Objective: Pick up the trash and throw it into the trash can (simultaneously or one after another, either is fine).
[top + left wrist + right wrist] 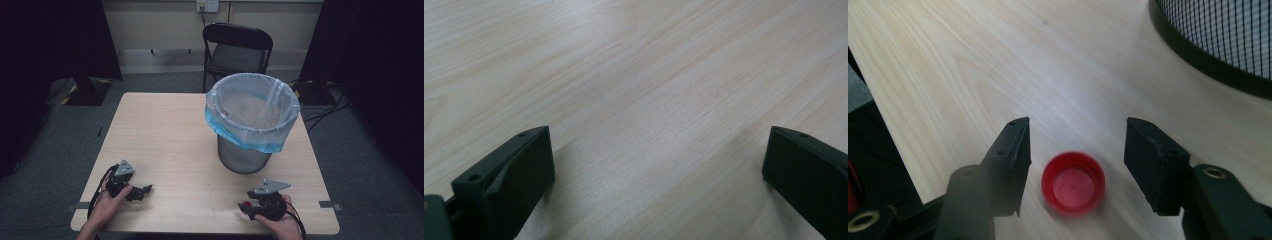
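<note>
Red cap sits between the right gripper's spread jaws, near right of the table.
The right gripper [1075, 142] is released, its jaws either side of the red bottle cap [1073, 183], which lies open side up on the wooden table [165, 135]. The left gripper [656, 160] rests near left, jaws wide apart over bare wood. The mesh bin [252, 120], lined with a bag, stands far right.

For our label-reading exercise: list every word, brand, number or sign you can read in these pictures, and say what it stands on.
None can be read.
Red bottle cap: its inside faces up, plain, with no lettering.
Mesh bin and its liner: no print visible.
Wall outlet plate: too small to show any marking.
Yellow-and-black striped tape on the floor: a hazard pattern, no words.
</note>
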A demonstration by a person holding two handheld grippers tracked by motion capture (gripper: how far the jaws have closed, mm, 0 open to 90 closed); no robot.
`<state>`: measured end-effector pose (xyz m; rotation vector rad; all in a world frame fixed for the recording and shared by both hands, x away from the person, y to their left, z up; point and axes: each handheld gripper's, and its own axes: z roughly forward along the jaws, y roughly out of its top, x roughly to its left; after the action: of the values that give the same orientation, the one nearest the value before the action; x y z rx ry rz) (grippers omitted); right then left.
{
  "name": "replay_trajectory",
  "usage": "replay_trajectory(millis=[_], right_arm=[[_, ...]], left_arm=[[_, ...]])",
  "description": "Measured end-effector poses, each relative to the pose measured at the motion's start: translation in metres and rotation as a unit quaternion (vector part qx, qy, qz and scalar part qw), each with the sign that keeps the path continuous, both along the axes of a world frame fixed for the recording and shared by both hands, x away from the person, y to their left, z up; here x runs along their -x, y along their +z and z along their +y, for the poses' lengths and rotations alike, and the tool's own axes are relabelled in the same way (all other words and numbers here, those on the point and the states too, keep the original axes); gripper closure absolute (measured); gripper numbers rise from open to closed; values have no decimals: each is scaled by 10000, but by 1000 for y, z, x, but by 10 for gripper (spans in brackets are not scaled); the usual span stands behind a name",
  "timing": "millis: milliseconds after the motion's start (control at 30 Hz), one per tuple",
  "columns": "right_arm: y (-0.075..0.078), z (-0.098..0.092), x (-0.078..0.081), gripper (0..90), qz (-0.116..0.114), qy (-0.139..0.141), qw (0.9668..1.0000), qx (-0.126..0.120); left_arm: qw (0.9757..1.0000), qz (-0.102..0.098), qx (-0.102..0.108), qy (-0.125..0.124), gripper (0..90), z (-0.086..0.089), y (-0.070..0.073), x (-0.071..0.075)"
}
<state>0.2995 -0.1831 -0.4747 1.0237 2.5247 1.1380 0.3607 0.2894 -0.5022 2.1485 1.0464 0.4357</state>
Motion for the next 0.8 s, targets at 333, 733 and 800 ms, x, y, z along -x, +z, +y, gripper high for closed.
replay_trajectory(millis=[333, 733, 800], right_arm=[[-10, 4, 9, 511, -114, 239, 9990, 348], [-13, 6, 15, 593, -259, 325, 9981, 461], [-13, 6, 15, 595, -203, 286, 9984, 454]], left_arm=[[10000, -2, -8, -6, 0, 0, 0, 0], [10000, -3, -6, -4, 0, 0, 0, 0], [10000, 1, -2, 1, 0, 0, 0, 0]])
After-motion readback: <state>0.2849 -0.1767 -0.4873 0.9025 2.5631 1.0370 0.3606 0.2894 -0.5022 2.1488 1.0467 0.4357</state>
